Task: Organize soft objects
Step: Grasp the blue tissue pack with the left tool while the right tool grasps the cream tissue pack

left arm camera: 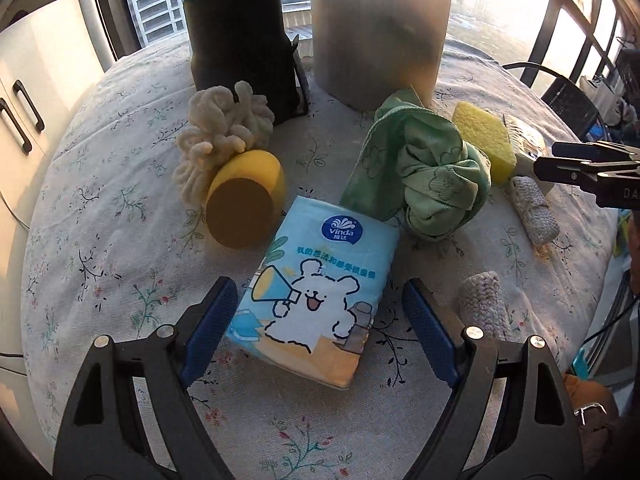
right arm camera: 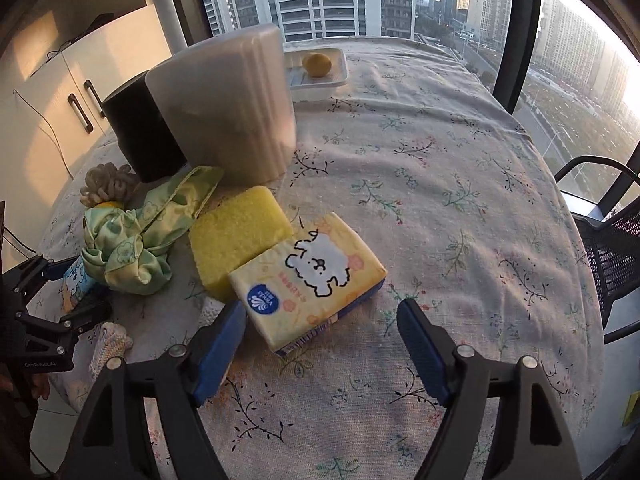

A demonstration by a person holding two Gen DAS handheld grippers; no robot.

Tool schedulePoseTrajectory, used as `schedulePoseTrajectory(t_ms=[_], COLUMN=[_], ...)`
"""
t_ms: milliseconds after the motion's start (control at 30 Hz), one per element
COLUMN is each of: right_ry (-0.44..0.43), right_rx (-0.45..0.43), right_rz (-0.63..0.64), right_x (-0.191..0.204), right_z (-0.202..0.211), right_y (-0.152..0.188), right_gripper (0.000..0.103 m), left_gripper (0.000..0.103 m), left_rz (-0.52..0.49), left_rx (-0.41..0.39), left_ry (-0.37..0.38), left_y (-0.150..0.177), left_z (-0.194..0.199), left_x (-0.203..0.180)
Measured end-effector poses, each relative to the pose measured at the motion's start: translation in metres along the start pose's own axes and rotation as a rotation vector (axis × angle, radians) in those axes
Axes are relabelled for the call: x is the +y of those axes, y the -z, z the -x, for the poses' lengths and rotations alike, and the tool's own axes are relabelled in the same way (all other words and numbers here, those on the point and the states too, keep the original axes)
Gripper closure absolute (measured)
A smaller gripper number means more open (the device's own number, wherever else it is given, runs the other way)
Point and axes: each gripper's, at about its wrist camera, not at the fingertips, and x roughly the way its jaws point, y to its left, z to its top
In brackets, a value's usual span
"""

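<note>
the left tool (left arm camera: 316, 312) is gaping around a blue plastic-wrapped tissue pack (left arm camera: 316, 300), seemingly untouched; the right tool (right arm camera: 320, 336) is hanging open, gripping nothing, over a yellow tissue pack (right arm camera: 308, 280), lower centre.

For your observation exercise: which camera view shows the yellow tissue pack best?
The right wrist view: the yellow tissue pack lies whole and close, its printed top and end showing, beside the yellow sponge. In the left wrist view it is mostly hidden behind the sponge and the right gripper.
</note>
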Motion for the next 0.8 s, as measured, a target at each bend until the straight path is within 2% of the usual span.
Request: schedulePoseTrajectory(t_ms=[67,133,233,367,433,500,567,600,633,800], right_ry=[0.000,0.012,0.020,-0.038,-0.074,-0.076,-0.077,-0.087,-0.091,-0.027], right_rx=[0.003,-0.003,-0.006,0.012,0.030,0.013,0.007,0.003,0.005,-0.002], right_rz=[0.010,0.037,0.076,0.083,0.061,0.060,0.073,0.079,0.081,0.086], right_x=[0.000,0.001,-0.001,-0.009,-0.015,-0.016,-0.013,-0.011,-0.009,-0.004], right_z=[-0.003,-0.007,-0.015,-0.024,-0.030,-0.031,-0.030,-0.027,-0.025,-0.015], right_y=[-0.003,-0.005,-0.010,-0.013,-0.016,-0.017,-0.018,-0.018,-0.017,-0.012], right_gripper=[0.020,0.012,0.005,0.002,0.000,0.000,0.005,0.017,0.022,0.022], left_gripper=[0.018,0.018,0.019,0.025,0.032,0.036,0.038,0.040,0.041,0.046], left_rz=[-0.004,-0.008,0.001,0.025,0.032,0.033,0.041,0.044,0.046,0.074], left_rx=[-0.005,-0.011,-0.021,-0.036,-0.044,-0.052,-0.058,-0.061,-0.061,-0.067], left_ry=[-0.005,-0.007,-0.002,-0.002,-0.004,-0.005,-0.004,0.000,0.004,0.032], left_y=[-0.002,-0.002,-0.002,-0.002,-0.003,-0.004,-0.004,-0.002,-0.002,0.002], left_z=[0.000,-0.001,-0.003,-0.002,-0.001,-0.002,-0.001,0.000,0.001,0.008], left_x=[-0.002,-0.004,-0.005,-0.003,-0.002,-0.003,-0.003,-0.003,-0.003,0.001])
